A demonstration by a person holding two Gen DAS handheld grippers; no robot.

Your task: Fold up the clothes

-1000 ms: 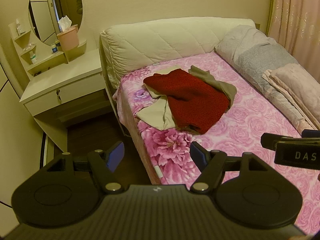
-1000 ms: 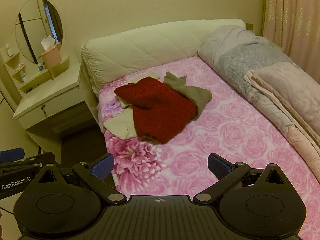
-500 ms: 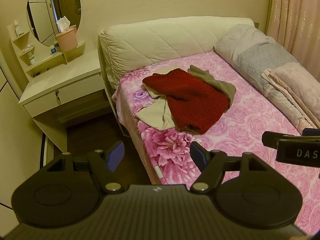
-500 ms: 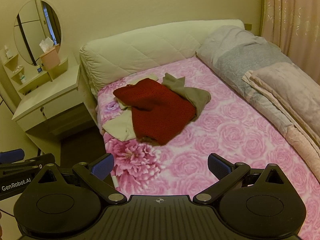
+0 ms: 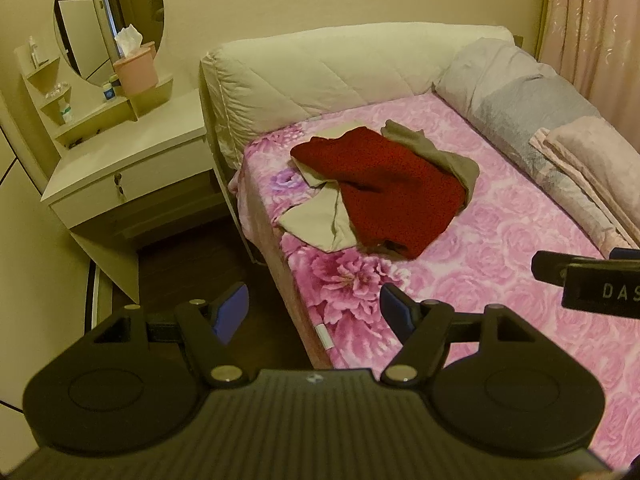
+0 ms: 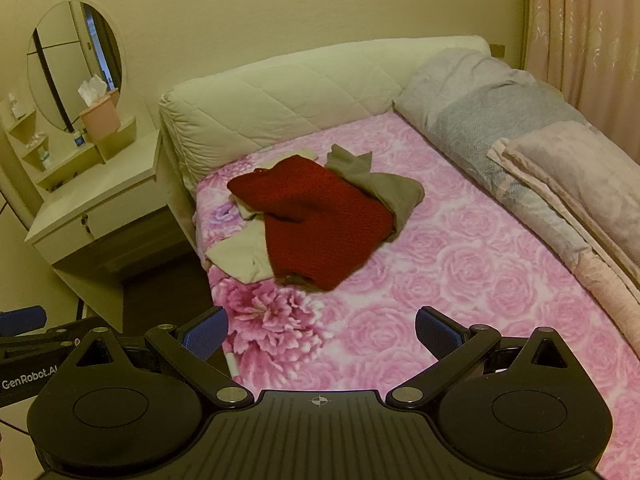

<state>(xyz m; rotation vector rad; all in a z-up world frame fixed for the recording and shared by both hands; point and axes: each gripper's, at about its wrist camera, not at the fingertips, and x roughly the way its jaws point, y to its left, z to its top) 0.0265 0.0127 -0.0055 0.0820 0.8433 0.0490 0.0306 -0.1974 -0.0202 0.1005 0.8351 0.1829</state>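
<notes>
A heap of 3 unfolded garments lies on the bed, toward its left side and near the headboard: a dark red knit sweater (image 5: 394,196) on top, a cream garment (image 5: 320,222) sticking out beneath it toward the bed's left edge, and an olive-grey garment (image 5: 436,152) tucked under it on the far right (its shape is hard to read, being mostly covered). All 3 overlap and rest on the pink rose-patterned sheet (image 6: 460,280). Behind the heap stands the quilted cream headboard (image 5: 320,68). Along the bed's right side lie a grey rolled duvet (image 6: 480,120) and a folded pale pink blanket (image 6: 580,176), with a pink curtain (image 6: 580,32) behind them. To the left of the bed is a cream dressing table (image 5: 128,160) with an oval mirror (image 5: 108,20) and a pink tissue box (image 5: 136,72). The left hand-held gripper (image 5: 314,312) hangs near the bed's front left corner, jaws spread wide with nothing between them. The right hand-held gripper (image 6: 322,332) hangs over the sheet, likewise spread and empty, well apart from the clothes.
</notes>
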